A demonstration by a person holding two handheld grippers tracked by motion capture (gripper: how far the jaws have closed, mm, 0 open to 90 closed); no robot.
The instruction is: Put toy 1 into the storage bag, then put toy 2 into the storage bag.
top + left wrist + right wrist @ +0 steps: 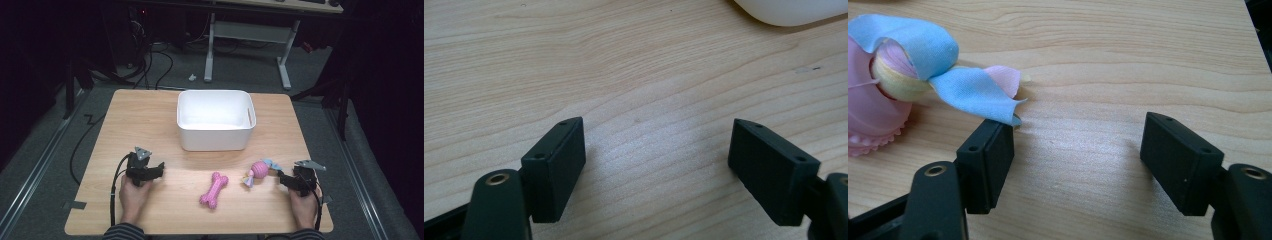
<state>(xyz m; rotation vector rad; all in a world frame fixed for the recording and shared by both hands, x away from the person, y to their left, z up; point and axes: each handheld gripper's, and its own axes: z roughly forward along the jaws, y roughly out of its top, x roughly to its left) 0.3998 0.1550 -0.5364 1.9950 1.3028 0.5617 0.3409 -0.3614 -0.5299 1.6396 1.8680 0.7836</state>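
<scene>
Near the table's (150, 107) front edge, the left gripper (159, 168) is held with jaws spread over bare wood, while the right gripper (278, 176) is held with jaws released and empty just beside the blue cloth tail of the pink ball toy (258, 171) toward the front right corner.

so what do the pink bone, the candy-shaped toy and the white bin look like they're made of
Pink bone: probably rubber or soft plastic, matte; its surface looks bumpy, though it is small in the high view.
Candy-shaped toy: fabric, shown by thin blue and pink cloth ends with soft folds and a scalloped pink edge.
White bin: likely moulded plastic, smooth with rounded corners and a slight sheen.
</scene>
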